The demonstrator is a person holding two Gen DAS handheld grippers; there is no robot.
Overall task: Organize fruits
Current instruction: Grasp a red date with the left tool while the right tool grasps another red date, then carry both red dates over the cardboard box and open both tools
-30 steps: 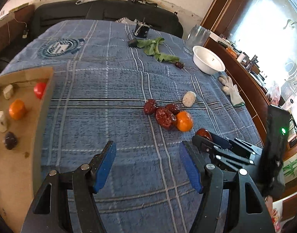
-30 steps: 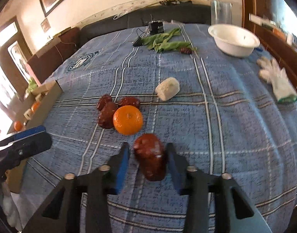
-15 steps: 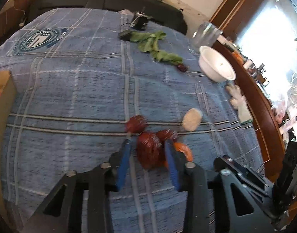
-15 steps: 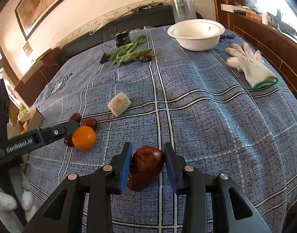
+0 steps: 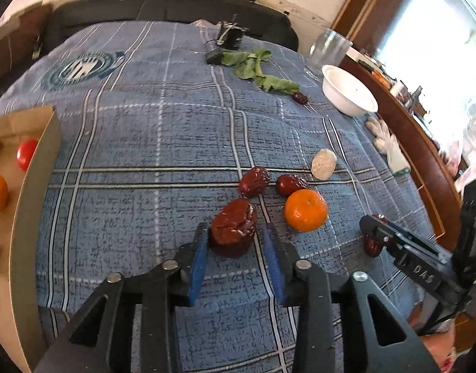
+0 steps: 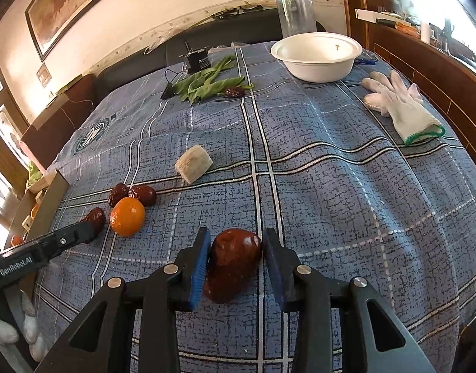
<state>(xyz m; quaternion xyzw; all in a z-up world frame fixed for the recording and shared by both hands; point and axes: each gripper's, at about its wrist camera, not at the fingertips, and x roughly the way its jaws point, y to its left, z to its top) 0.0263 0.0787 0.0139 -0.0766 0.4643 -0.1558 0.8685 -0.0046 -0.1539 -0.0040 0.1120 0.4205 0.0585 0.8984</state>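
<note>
- Left wrist view: left gripper [image 5: 235, 250] bracketed a wrinkled red date [image 5: 234, 227]. Its jaws had closed sharply, then eased slightly wider; the left pad touched the fruit, while a sliver of cloth showed at the right pad, so a firm clamp could not be confirmed.
- Two more dates [image 5: 254, 181] and a mandarin [image 5: 305, 210] lay just beyond on the blue plaid cloth [image 5: 144, 143]. A cardboard box [image 5: 35, 186] at the left already held a tomato [image 5: 25, 154].
- Right wrist view: right gripper [image 6: 236, 262] was clenched on a glossy dark date [image 6: 235, 259], both pads pressing its sides.
- Judgement: the left jaws should tighten squarely across the date's middle before lifting, gently enough not to crush soft skin, then carry clear of the mandarin towards the box.
</note>
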